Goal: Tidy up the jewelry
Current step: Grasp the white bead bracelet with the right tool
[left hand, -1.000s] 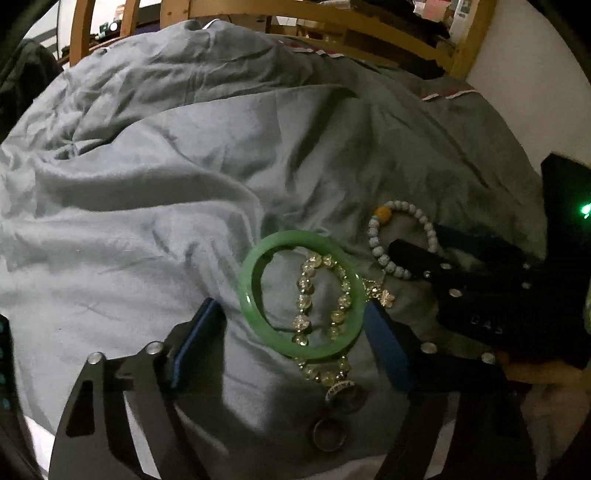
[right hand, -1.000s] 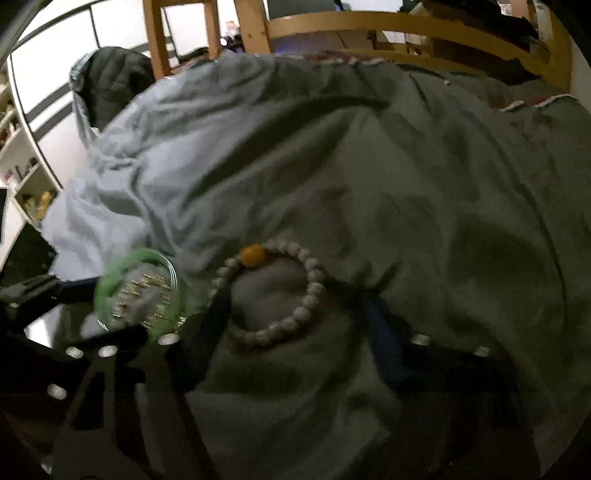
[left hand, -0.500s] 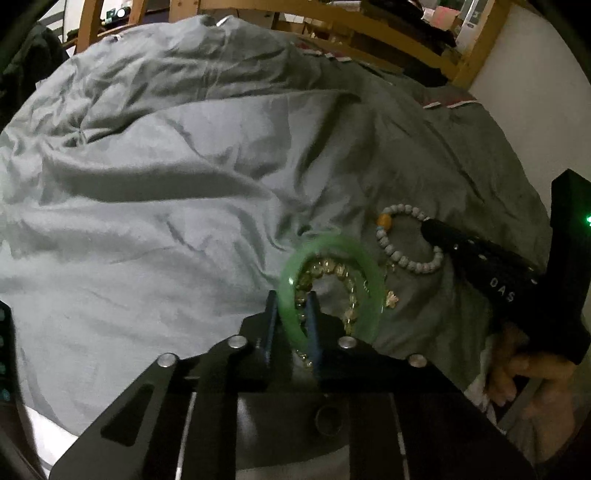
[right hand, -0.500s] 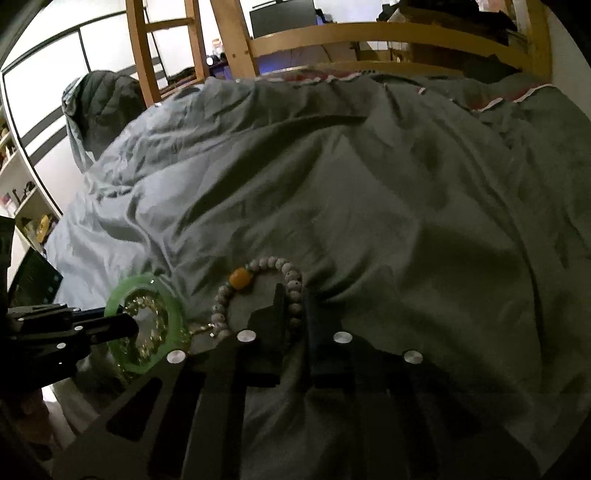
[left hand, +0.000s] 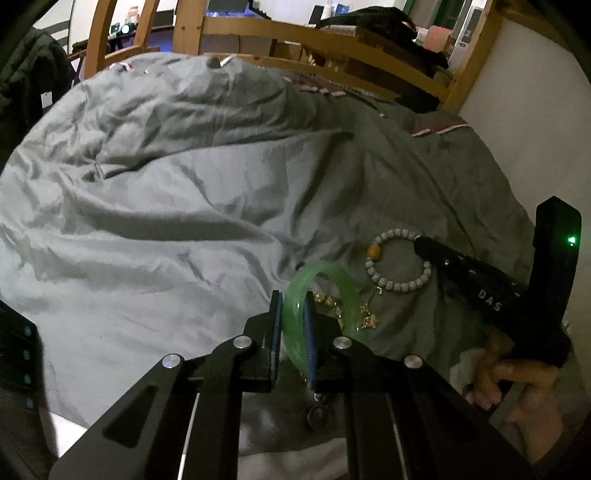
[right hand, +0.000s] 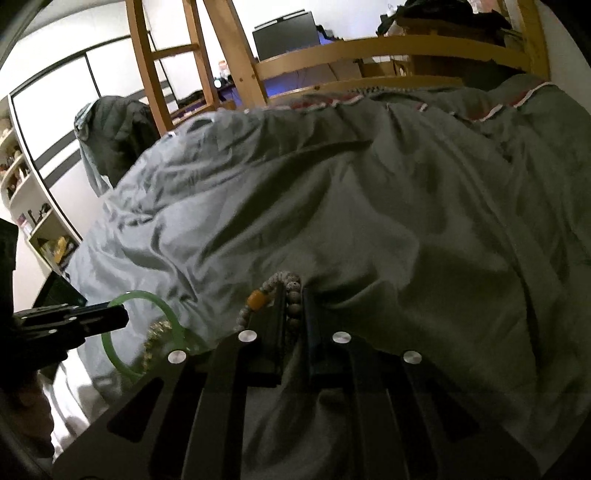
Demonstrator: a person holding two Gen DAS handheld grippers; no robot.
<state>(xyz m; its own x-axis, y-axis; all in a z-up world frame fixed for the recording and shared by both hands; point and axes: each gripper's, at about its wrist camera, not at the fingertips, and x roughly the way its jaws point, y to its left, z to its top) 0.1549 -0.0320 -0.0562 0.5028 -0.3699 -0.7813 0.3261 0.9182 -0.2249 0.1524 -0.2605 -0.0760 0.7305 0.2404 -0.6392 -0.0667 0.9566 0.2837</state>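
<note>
- The left claw (left hand: 292,332) is closed down on the near rim of the green bangle (left hand: 325,284); the rim sits pinched between its two blue-padded fingers (left hand: 275,325), which stand only the band's width apart.
- The bangle is tilted up on edge from the grey duvet (left hand: 166,206), its far arc rising above and beyond the claw tips.
- A gold-toned crystal bracelet (left hand: 332,302) lies inside and under the bangle's ring, just beyond the left claw; a small round charm (left hand: 318,416) shows below, between the claw's arms.
- The right claw (right hand: 294,314) is nearly closed on the white bead bracelet (right hand: 291,295); a run of beads sits squeezed between its fingers, with the amber bead (right hand: 257,298) just left of the left finger.
- In the left wrist view that bead bracelet lies as a loop on the duvet, just to the right of the bangle, with the right claw's tip touching its far right side.
- A wooden bed frame (left hand: 295,33) rims the far side of the bed.
</note>
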